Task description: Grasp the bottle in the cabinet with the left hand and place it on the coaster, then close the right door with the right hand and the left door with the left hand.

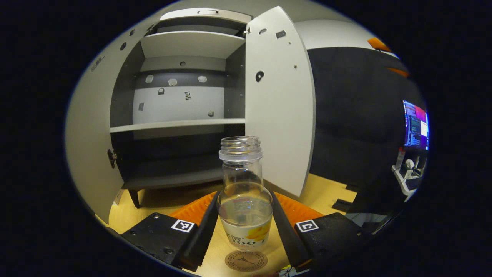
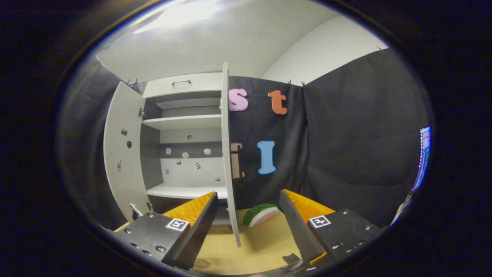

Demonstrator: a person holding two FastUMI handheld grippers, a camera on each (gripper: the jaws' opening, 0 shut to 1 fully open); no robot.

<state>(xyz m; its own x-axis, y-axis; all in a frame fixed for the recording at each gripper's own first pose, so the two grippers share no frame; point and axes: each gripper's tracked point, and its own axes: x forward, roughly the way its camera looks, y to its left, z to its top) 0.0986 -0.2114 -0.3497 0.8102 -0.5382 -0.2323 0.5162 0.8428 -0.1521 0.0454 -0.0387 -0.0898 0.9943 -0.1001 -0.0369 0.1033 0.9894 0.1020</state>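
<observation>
A clear, capless bottle [image 1: 244, 192] with a little liquid and a printed label stands upright between the fingers of my left gripper [image 1: 245, 231], which is shut on its lower body. Just in front of its base a round brown coaster [image 1: 246, 261] lies on the wooden table; I cannot tell whether the bottle touches it. Behind stands the white cabinet [image 1: 177, 125] with both doors swung out: the left door [image 1: 88, 127] and the right door [image 1: 278, 104]. My right gripper [image 2: 248, 227] is open and holds nothing, and the right door [image 2: 227, 154] is edge-on beyond it.
A toy watermelon slice [image 2: 260, 214] lies on the table [image 2: 253, 246] right of the door. The cabinet shelves [image 2: 184, 190] are bare, and black cloth walls the booth. A lit monitor [image 1: 416, 125] stands far right.
</observation>
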